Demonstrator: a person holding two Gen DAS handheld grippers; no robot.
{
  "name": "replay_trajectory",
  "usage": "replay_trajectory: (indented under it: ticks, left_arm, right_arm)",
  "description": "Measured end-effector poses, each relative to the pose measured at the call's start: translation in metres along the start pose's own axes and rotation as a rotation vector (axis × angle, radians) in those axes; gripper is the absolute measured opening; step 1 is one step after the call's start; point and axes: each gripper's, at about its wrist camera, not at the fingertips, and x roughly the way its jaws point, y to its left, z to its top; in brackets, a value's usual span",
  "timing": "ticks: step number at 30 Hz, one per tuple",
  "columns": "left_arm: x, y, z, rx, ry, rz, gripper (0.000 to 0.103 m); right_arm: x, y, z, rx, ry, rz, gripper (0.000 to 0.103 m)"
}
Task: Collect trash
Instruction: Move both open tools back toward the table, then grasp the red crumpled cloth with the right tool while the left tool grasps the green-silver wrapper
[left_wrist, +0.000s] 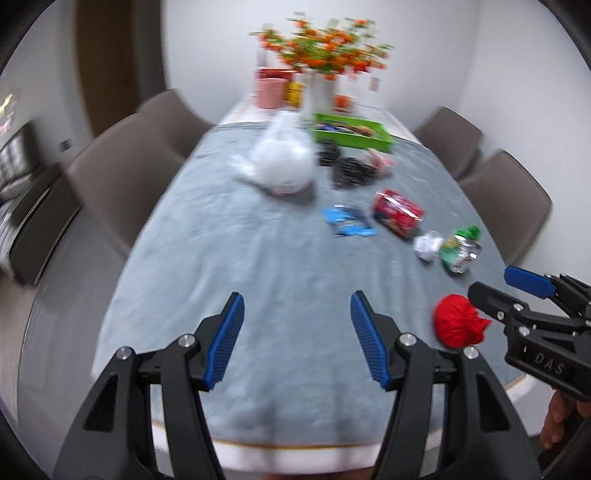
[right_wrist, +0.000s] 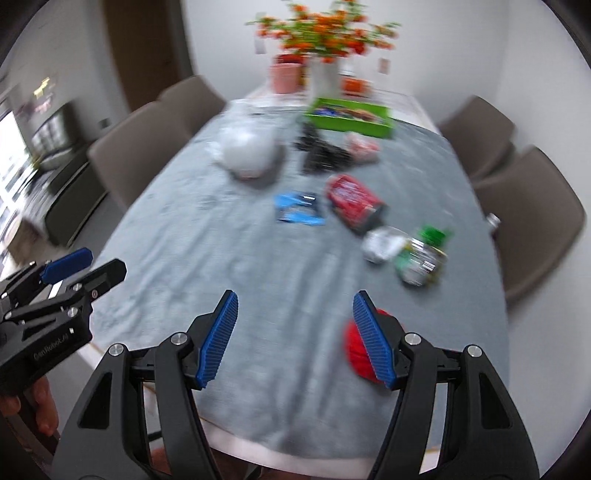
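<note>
Trash lies scattered on a grey tablecloth: a red crumpled ball near the front right, a white paper wad, a crushed green-capped bottle, a red can-like wrapper, a blue wrapper, black scraps and a white plastic bag. My left gripper hangs open over the near end of the cloth, nothing between its fingers. My right gripper is open too; the red ball lies just behind its right finger. Both views are motion-blurred.
A green tray with items, a white vase of orange flowers and a pink pot stand at the far end. Brown chairs line both sides. A hand holds the left gripper.
</note>
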Motion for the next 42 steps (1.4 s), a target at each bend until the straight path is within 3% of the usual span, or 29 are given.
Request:
replay_trajectory:
  ticks: [7, 12, 24, 32, 42]
  left_arm:
    - [0.04, -0.047, 0.019, 0.135, 0.038, -0.132, 0.06]
    - [0.069, -0.064, 0.012, 0.21, 0.085, -0.19, 0.06]
    - [0.11, -0.083, -0.012, 0.249, 0.152, -0.19, 0.06]
    - [0.117, -0.1, -0.009, 0.224, 0.164, -0.168, 0.06]
    - [0.114, -0.132, 0.006, 0.225, 0.154, -0.153, 0.061]
  right_arm:
    - [0.008, -0.059, -0.015, 0.149, 0.03, -0.128, 0.063]
    - [0.032, -0.074, -0.032, 0.225, 0.067, -0.154, 0.063]
    - [0.096, -0.081, -0.056, 0.231, 0.146, -0.126, 0.063]
    - [0.105, -0.09, -0.052, 0.173, 0.173, -0.085, 0.034]
    - [0.089, -0.117, -0.039, 0.157, 0.153, -0.059, 0.028]
